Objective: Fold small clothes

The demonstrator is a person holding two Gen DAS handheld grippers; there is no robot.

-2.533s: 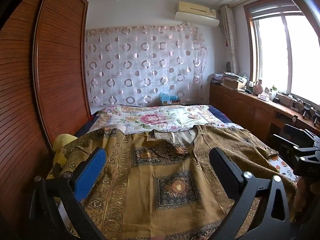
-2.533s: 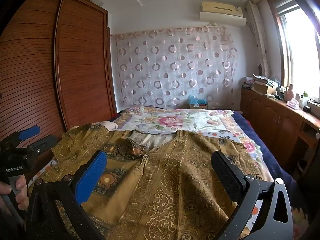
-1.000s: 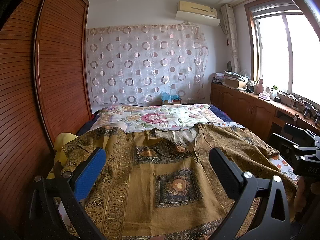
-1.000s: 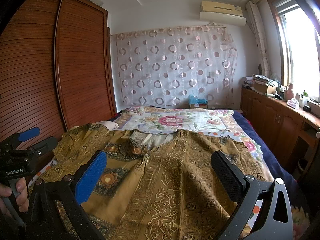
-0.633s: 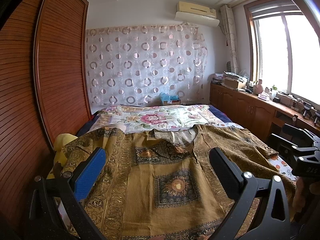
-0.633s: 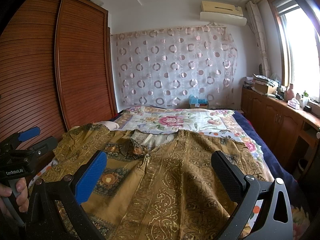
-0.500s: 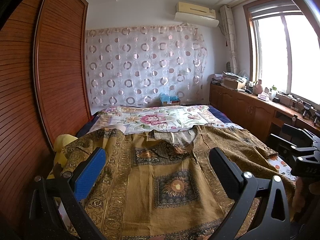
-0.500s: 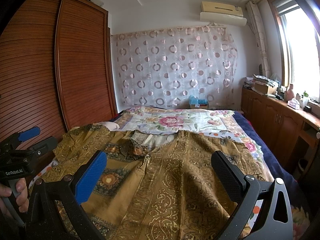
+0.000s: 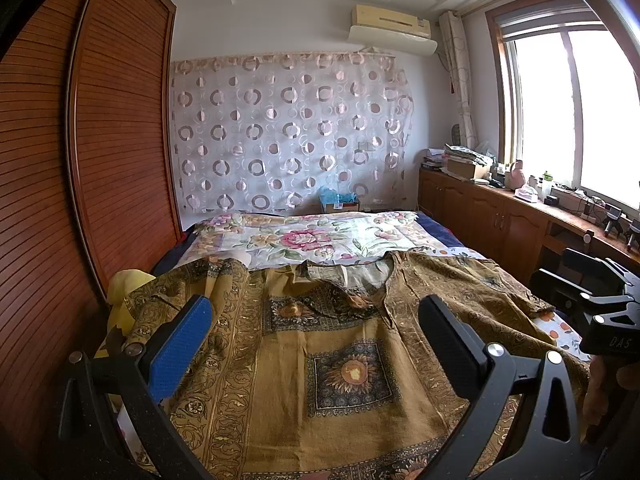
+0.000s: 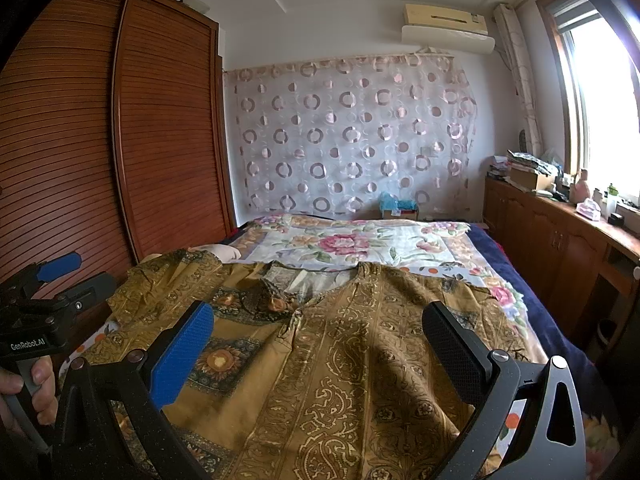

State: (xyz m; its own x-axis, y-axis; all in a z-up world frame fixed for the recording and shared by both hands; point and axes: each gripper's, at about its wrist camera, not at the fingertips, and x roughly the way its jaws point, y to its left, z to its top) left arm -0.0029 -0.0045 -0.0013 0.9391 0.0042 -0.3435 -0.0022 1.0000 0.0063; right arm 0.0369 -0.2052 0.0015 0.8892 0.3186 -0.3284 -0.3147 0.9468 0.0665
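Note:
A brown-gold patterned shirt (image 9: pixel 344 364) lies spread flat on the bed, collar toward the far end, sleeves out to both sides; it also shows in the right wrist view (image 10: pixel 360 360). My left gripper (image 9: pixel 316 344) is open and empty, held above the shirt's lower middle. My right gripper (image 10: pixel 320 348) is open and empty above the shirt's right half. Each gripper shows at the edge of the other's view, the right one (image 9: pixel 600 304) and the left one (image 10: pixel 44 300).
The bed carries a floral sheet (image 9: pixel 312 236). A wooden wardrobe (image 9: pixel 80 184) runs along the left. A low wooden cabinet (image 9: pixel 500 220) with clutter stands under the window on the right. A yellow cloth (image 9: pixel 124 284) lies at the bed's left edge.

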